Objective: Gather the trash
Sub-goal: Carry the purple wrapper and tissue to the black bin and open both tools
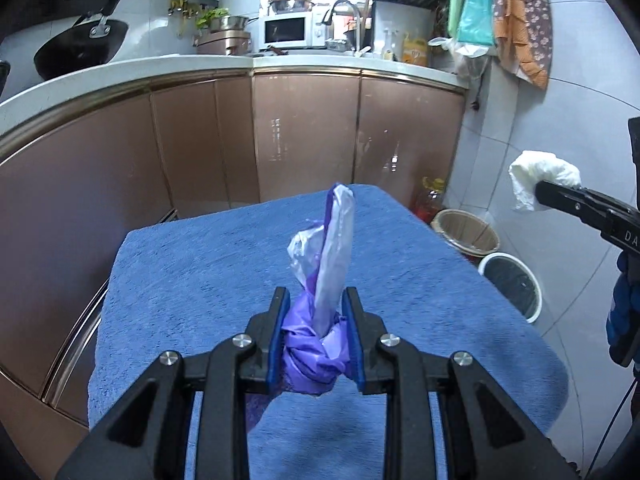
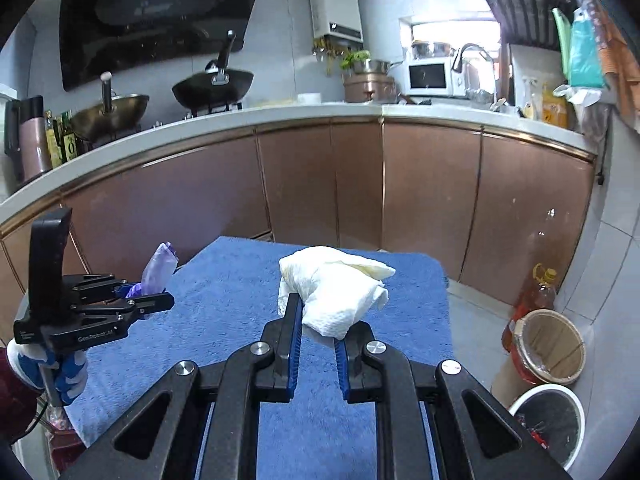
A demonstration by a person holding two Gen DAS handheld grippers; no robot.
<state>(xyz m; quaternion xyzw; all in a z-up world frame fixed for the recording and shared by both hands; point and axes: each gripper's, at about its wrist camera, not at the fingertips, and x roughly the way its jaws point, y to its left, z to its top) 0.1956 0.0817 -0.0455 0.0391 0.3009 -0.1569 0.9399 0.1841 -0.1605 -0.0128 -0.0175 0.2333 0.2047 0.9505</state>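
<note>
My left gripper (image 1: 316,304) is shut on a crumpled purple plastic bag (image 1: 326,272) and holds it above the blue towel-covered table (image 1: 200,264). It also shows in the right wrist view (image 2: 154,300) at the left, with the purple bag (image 2: 158,270) sticking up from it. My right gripper (image 2: 320,320) is shut on a crumpled white paper towel (image 2: 336,284) above the table (image 2: 224,280). In the left wrist view the right gripper (image 1: 540,190) is at the right edge with the paper towel (image 1: 544,174).
A white bin with a black liner (image 2: 550,420) and a tan bucket (image 2: 550,346) stand on the floor right of the table, beside an oil bottle (image 2: 538,292). Brown cabinets (image 2: 360,180) and a cluttered counter (image 2: 320,110) run behind.
</note>
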